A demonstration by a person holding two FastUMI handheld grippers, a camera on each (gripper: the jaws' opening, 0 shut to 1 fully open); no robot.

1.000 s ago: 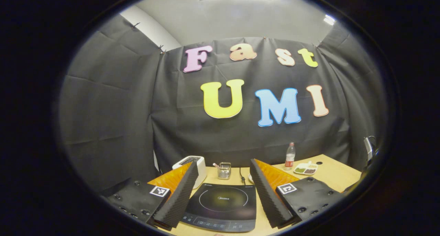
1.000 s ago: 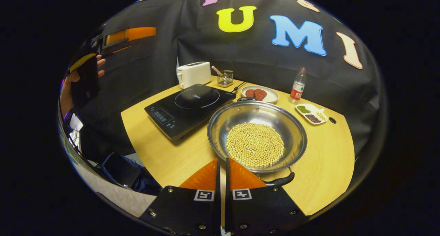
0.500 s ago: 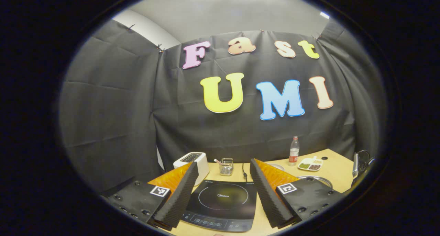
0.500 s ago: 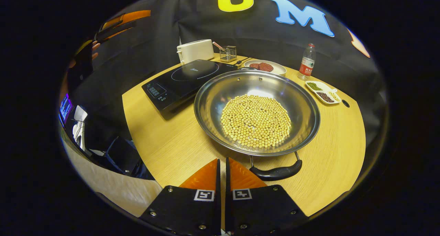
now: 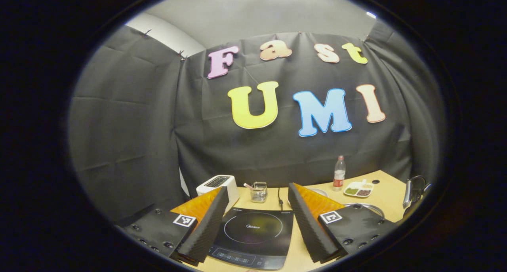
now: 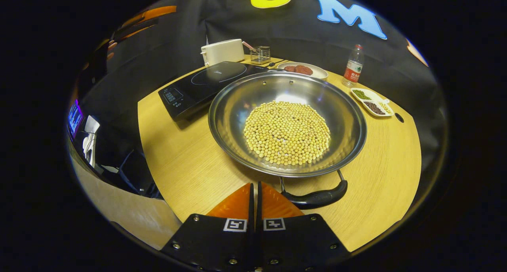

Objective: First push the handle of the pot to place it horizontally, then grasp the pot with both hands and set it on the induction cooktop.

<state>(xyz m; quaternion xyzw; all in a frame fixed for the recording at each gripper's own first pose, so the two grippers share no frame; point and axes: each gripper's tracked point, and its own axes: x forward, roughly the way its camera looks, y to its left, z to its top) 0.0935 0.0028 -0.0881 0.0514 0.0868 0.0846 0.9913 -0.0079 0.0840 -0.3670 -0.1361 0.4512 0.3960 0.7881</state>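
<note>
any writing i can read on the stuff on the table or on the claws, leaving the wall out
"Midea": faint, in the middle of the induction cooktop, in the left gripper view.
Control panel on the cooktop: markings too small to read.
Bottle: print too small to read.
Square markers on the left claw and the right claw: coded patterns, no words.
</note>
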